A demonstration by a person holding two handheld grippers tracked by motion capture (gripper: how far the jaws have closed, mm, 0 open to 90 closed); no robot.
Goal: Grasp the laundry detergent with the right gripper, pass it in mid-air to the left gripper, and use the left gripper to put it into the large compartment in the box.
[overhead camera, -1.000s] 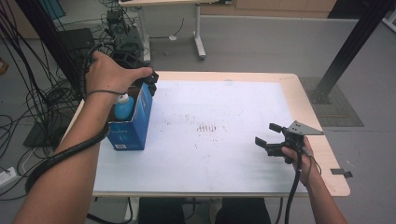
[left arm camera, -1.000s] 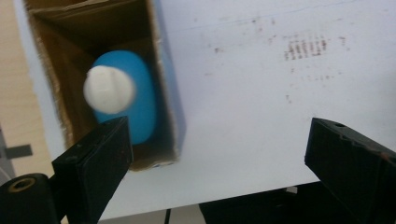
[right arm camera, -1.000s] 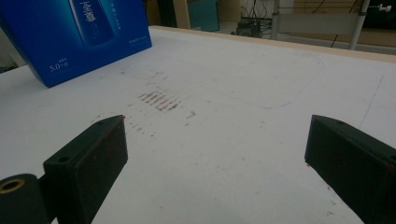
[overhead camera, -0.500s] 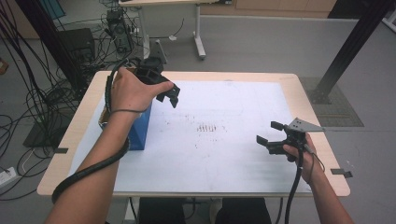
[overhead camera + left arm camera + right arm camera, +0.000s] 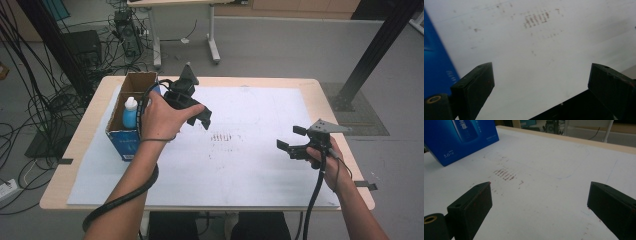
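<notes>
With the bottle [image 5: 130, 112] standing upright inside the open blue box [image 5: 124, 142] at the left end of the bench [image 5: 320, 95], the putting-in looks done. Just right of the box the left gripper [image 5: 204, 118] hangs over the white sheet [image 5: 250, 165], its jaws spread and holding nothing. Well apart at the right side, the right gripper [image 5: 291, 139] hovers low, jaws likewise released and empty. What may be left, I judge, is closing the box's flaps, which stand open.
</notes>
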